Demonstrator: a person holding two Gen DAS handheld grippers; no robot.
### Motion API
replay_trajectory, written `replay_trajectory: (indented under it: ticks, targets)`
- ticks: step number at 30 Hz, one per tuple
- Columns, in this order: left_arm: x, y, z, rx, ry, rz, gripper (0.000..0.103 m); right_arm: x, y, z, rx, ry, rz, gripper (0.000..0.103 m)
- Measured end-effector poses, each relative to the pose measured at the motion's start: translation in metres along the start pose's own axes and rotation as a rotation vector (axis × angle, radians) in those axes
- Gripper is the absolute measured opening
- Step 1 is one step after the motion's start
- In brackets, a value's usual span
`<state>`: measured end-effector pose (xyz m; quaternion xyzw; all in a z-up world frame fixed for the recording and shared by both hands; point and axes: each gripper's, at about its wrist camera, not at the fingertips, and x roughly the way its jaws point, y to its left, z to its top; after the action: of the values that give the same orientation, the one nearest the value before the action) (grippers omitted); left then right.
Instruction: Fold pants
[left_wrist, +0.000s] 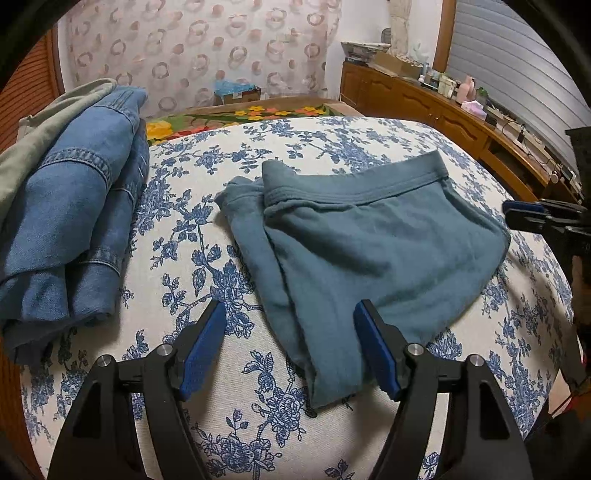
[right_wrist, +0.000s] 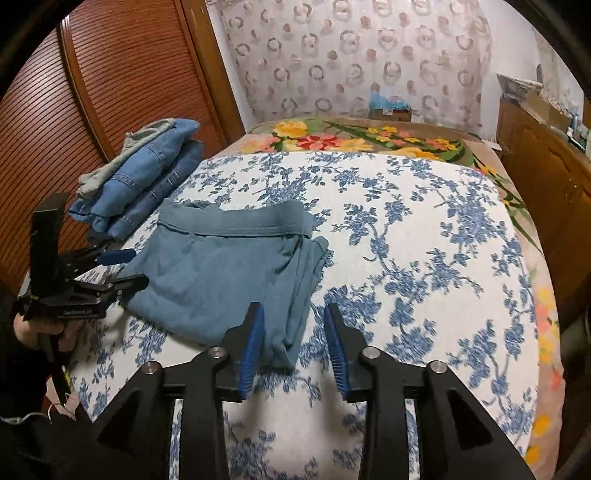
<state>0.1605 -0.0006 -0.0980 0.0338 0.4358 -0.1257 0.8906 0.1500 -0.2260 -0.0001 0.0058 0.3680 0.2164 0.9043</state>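
Observation:
The teal pants (left_wrist: 354, 251) lie folded into a compact bundle on the blue-flowered white cloth (left_wrist: 207, 192), waistband at the far side. They also show in the right wrist view (right_wrist: 221, 273). My left gripper (left_wrist: 290, 314) is open and empty, hovering over the near left edge of the pants. My right gripper (right_wrist: 293, 314) is open and empty, over the near corner of the pants. In the left wrist view the right gripper (left_wrist: 524, 216) enters from the right edge; in the right wrist view the left gripper (right_wrist: 129, 267) is at the pants' left edge.
A stack of folded blue jeans (left_wrist: 74, 221) with a grey-green garment on top sits at the left of the cloth. A flowered blanket (right_wrist: 369, 140) lies beyond. A wooden louvred door (right_wrist: 110, 92) stands left; a wooden sideboard (left_wrist: 443, 114) with clutter stands right.

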Motion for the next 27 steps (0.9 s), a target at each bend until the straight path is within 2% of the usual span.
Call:
replay_trajectory:
  ticks: [3,7,17,24,27]
  targets:
    - [0.0,0.0,-0.001,-0.004,-0.001,-0.003,0.073,0.014,0.003,0.005,0.004,0.025,-0.01,0.041]
    - [0.001,0.002,-0.001,-0.011,-0.006,0.007,0.078,0.03,0.005,0.013,0.011,0.052,-0.012,0.044]
    - [0.003,0.004,0.0,-0.019,-0.008,-0.005,0.079,0.065,0.004,0.033,0.025,0.094,-0.023,0.045]
    - [0.002,0.005,0.002,-0.031,-0.005,-0.012,0.08,0.075,0.01,0.034,-0.02,0.062,-0.047,0.045]
    - [-0.002,0.004,0.012,-0.028,-0.03,-0.007,0.08,0.075,0.013,0.031,-0.038,0.042,-0.052,0.045]
